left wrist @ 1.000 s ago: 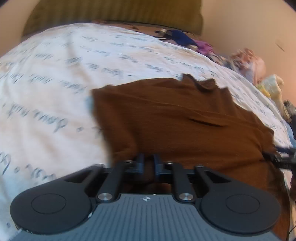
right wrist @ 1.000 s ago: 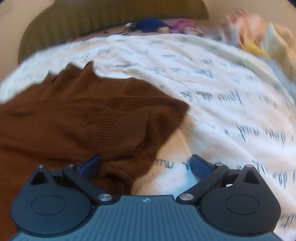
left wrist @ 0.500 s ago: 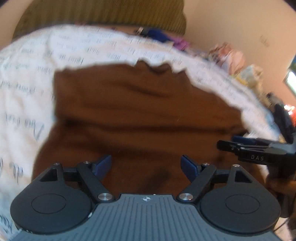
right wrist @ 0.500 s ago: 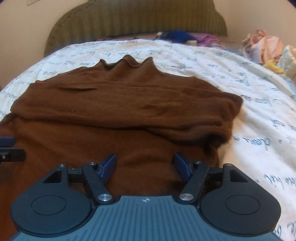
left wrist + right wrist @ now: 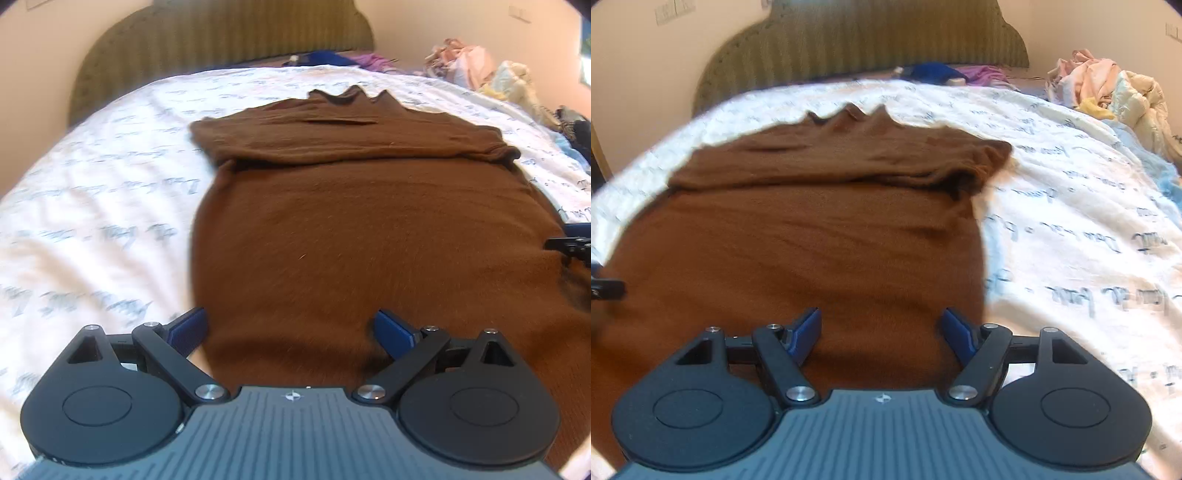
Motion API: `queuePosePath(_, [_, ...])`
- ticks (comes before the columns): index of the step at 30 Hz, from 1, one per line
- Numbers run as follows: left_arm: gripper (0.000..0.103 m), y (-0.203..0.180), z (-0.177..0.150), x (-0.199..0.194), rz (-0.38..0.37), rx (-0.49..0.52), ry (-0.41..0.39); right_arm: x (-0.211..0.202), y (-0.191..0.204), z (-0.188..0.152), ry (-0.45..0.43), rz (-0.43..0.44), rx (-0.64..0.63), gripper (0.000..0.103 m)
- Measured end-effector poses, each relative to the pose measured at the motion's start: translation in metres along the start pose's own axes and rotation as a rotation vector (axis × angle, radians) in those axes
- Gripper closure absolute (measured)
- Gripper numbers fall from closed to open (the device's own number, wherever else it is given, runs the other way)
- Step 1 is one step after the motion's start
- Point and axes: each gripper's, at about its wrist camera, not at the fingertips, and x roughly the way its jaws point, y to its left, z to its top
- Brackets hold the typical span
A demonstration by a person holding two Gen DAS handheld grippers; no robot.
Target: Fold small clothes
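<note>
Lying flat mid-bed, the brown sweater (image 5: 354, 229) has both sleeves folded across its chest, collar toward the headboard (image 5: 864, 40). The left gripper (image 5: 291, 328) and right gripper (image 5: 881, 328) hover over its near hem, jaws spread, holding nothing. Bare white bedspread (image 5: 1071, 229) flanks both side edges.

The sweater (image 5: 369, 236) is plain dark brown. The bed cover (image 5: 103, 206) under it is white with grey-blue handwriting lines printed on it. The headboard (image 5: 864, 48) at 12 o'clock is olive green with vertical ribs. Each hand-held gripper is black with blue fingertips (image 5: 188, 328). At 1 o'clock lies a clothes pile (image 5: 1108, 85) in pink, cream and yellow.
</note>
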Motion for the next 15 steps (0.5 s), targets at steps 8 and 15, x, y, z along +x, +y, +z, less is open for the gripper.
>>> queuePosePath(8, [0.004,-0.057,-0.014,0.01,-0.101,-0.072,0.017,0.014,0.05,-0.025,0.002,-0.017,-0.088,0.024])
queuePosePath(15, [0.0,-0.072,-0.037,-0.001,-0.013,0.001,-0.039,-0.025,0.045,-0.069,-0.042,-0.045,-0.083,0.023])
